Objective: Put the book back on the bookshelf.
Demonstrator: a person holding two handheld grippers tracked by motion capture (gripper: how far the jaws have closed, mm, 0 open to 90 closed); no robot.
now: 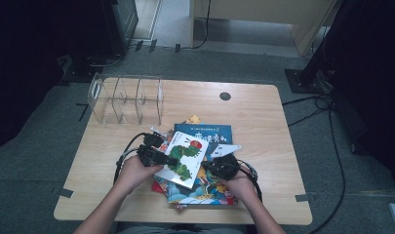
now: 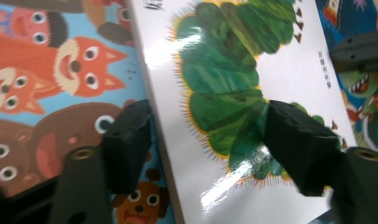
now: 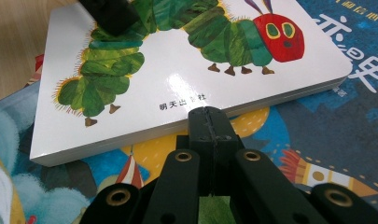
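Note:
A white board book with a green caterpillar (image 1: pixel 185 153) (image 2: pixel 280 60) (image 3: pixel 177 84) lies on top of a loose stack of picture books at the table's near middle. My left gripper (image 1: pixel 168 161) (image 2: pixel 207 135) straddles the book's left edge. One jaw sits over the cover, the other beside and below the edge, and the jaws stand wider than the book is thick. My right gripper (image 1: pixel 219 166) (image 3: pixel 209 121) is shut with nothing in it, its tip against the book's right-hand long edge. It rests on a colourful book (image 3: pixel 144 163) beneath.
A dark blue book (image 1: pixel 209 132) (image 3: pixel 354 93) lies under the far end of the white one. An animal-faces cover (image 2: pixel 60 70) lies to its left. A clear acrylic divider rack (image 1: pixel 127 100) stands at the back left of the wooden table (image 1: pixel 263 112).

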